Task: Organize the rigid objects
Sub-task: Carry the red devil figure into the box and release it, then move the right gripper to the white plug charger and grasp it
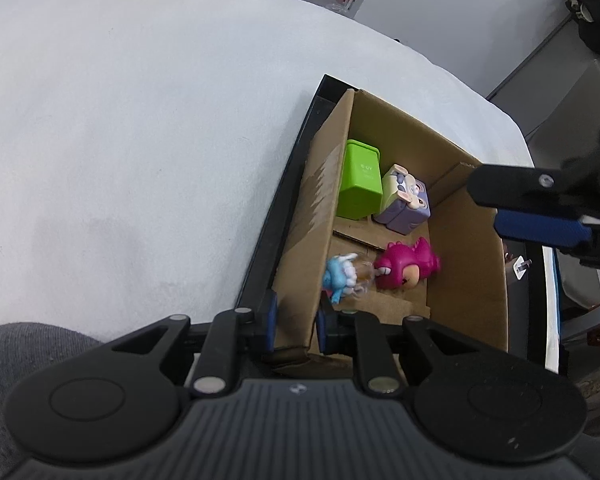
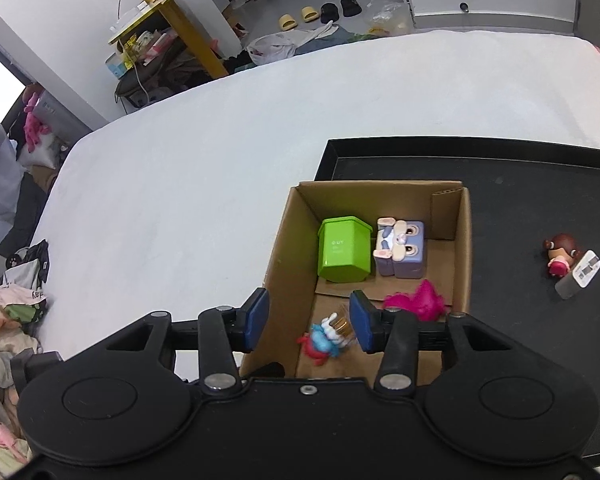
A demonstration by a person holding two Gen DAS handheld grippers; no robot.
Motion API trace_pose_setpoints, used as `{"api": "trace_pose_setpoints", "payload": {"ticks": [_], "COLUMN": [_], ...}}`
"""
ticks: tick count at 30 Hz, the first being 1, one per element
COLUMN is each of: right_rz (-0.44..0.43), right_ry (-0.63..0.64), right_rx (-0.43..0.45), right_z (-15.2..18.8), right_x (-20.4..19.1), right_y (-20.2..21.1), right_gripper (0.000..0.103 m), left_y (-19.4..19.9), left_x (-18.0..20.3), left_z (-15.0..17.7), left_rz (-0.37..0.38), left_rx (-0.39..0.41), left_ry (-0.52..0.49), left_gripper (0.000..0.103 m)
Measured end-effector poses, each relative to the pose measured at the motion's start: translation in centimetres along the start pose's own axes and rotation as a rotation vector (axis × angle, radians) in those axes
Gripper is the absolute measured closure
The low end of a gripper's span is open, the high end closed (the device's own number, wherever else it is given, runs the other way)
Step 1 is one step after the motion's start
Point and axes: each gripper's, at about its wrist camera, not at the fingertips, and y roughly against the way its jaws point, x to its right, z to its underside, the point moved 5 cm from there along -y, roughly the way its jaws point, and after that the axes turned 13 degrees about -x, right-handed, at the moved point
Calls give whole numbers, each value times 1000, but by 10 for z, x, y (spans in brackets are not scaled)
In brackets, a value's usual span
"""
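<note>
Left gripper [image 1: 294, 326] is clamped on the near-left wall of the cardboard box [image 1: 312, 216], one pad outside and one inside, steadying it. Right gripper [image 2: 308, 316] hangs over the box's near corner with its jaws apart and nothing pressed between them; the blue figurine lies just below, loose on the box floor.

The main risk, as I judge it, is the box shifting or tipping on the black tray [image 2: 520, 200] if the left hold pulls sideways, since the thin wall could buckle. A second risk is the right fingers catching the box rim on the way out and dragging it.

The tray holds the box, and on its bare floor to the right a brown-haired doll [image 2: 560, 254] touches a small white-and-grey block [image 2: 580, 276].

Inside the box, from largest down: a green bin [image 2: 344, 250] at the far left, a lilac rabbit cube [image 2: 400, 250] touching it, a magenta dinosaur toy [image 1: 406, 266], and the blue figurine [image 2: 324, 338], which seems to have a clear gold-capped part, though blur hides detail.
</note>
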Motion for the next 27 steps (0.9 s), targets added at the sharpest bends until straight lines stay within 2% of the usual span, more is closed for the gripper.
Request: {"api": "trace_pose_setpoints", "payload": {"ticks": [11, 13, 18, 27], "right_rz": [-39, -37, -54, -57], "right_ry": [-6, -8, -31, -68], "right_rx": [-44, -42, -33, -24], "right_z": [12, 14, 18, 22], "right_x": [13, 17, 33, 64], "right_y": [12, 15, 28, 44], "right_gripper": [46, 44, 32, 22], "left_y": [2, 3, 3, 1], "left_x": [1, 2, 1, 0], "left_z": [3, 3, 3, 3], "left_rz": [-9, -11, -14, -25], "left_rx": [7, 9, 11, 6], "left_ry": [3, 0, 0, 6], "left_gripper": [85, 85, 85, 85]}}
